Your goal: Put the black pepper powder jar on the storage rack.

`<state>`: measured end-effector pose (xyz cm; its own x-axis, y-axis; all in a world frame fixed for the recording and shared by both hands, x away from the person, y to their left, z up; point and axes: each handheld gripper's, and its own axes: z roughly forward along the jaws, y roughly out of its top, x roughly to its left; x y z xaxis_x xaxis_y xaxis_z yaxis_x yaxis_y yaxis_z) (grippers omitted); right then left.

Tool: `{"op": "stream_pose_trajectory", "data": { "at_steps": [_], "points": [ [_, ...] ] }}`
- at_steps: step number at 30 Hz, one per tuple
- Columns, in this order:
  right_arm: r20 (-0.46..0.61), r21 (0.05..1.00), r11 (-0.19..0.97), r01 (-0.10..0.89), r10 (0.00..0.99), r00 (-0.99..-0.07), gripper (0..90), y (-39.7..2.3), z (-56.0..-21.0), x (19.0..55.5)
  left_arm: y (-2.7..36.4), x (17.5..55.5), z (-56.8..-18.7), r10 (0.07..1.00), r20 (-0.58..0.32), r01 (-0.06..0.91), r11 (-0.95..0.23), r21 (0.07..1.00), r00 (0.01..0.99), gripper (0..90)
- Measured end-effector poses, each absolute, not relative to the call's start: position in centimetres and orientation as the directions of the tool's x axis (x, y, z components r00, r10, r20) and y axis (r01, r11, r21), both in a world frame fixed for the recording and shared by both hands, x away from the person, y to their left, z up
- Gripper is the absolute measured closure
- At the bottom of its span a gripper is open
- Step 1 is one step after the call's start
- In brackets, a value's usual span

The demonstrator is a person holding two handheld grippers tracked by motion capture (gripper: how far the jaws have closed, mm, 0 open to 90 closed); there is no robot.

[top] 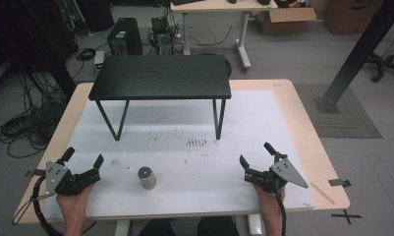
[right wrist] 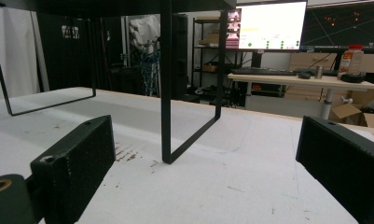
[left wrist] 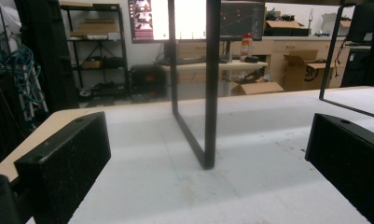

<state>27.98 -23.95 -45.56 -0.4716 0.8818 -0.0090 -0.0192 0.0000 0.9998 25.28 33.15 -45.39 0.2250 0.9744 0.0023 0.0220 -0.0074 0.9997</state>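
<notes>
On the near edge of the white mat [top: 184,147], two hands wait, one tool each. The left gripper [top: 83,158] sits at the near left corner, jaws spread wide and nothing between them. From its own camera, both black jaws frame an open gap, and past them stands the left leg frame [left wrist: 208,93] of the small black table [top: 161,76]. Over on the other side, the right gripper [top: 256,153] rests near the right edge, jaws just as wide, gripping nothing. Its view looks between them at the right leg frame [right wrist: 168,88], with brown specks [right wrist: 126,156] on the mat just before it. Between the two tools, closer to the left one, a small metal cylinder [top: 147,177] stands upright on the mat, touched by neither. The black table stands at the far side, well apart from both hands.
</notes>
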Motion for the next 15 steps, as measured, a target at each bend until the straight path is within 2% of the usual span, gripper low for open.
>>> {"op": "stream_pose_trajectory", "data": {
  "at_steps": [15],
  "points": [
    [-0.007, 1.0, -0.002, -0.019, 0.881, -0.472, 4.3, -23.96, -45.56, 27.98, 33.19, 25.21, -45.38, 0.974, 0.001, 0.013, -0.004, 1.0, 0.227, 0.3]
  ]
}}
